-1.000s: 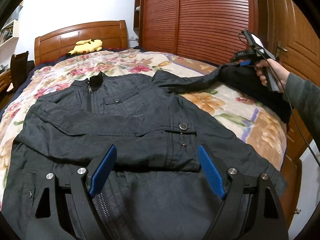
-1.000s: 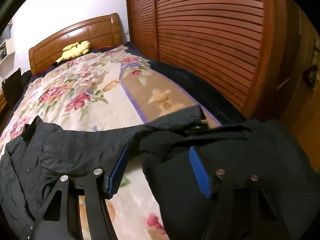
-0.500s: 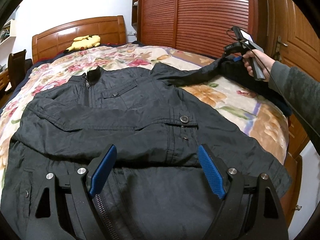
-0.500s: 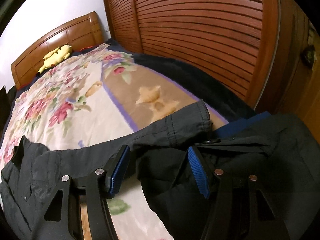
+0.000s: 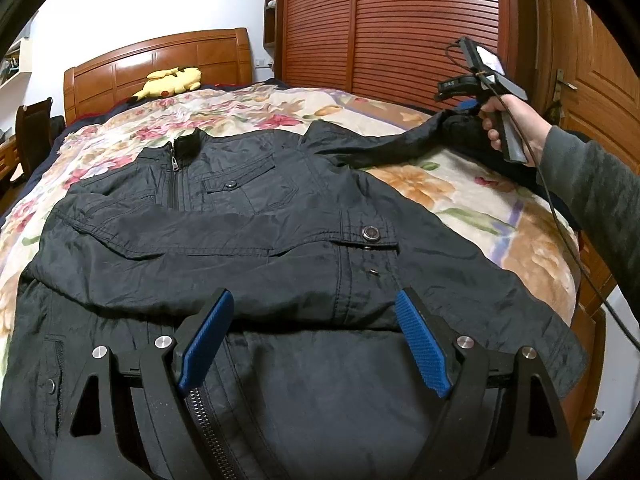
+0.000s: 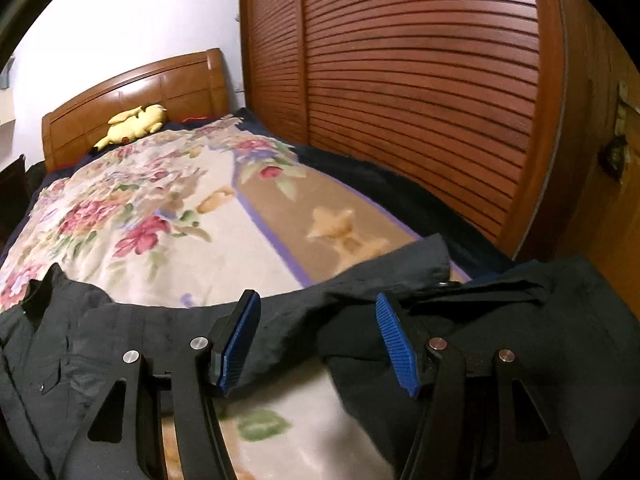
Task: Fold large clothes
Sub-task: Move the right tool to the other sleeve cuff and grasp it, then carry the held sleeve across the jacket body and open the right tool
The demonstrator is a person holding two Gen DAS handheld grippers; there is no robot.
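A black zip jacket [image 5: 248,240] lies front up on the floral bedspread [image 5: 472,200], with one sleeve folded across its chest. My left gripper [image 5: 314,300] hovers open above the jacket's lower part, nothing between its blue pads. The other sleeve [image 5: 380,144] stretches out to the right, to where a person's hand holds my right gripper [image 5: 460,110]. In the right wrist view that gripper [image 6: 318,304] stands open just above the sleeve [image 6: 360,276]. The cloth runs under both fingers and the pads do not press on it. The cuff [image 6: 428,254] lies just beyond.
Another dark garment [image 6: 520,328] is heaped at the bed's right edge beside the cuff. A yellow plush toy [image 5: 170,80] rests against the wooden headboard [image 5: 160,56]. Slatted wardrobe doors [image 5: 400,28] run along the bed's far side. A chair [image 5: 32,136] stands at the left.
My right gripper has shifted from over the dark heap to over the sleeve, which now spans both fingers. The left gripper has stayed over the jacket's lower part.
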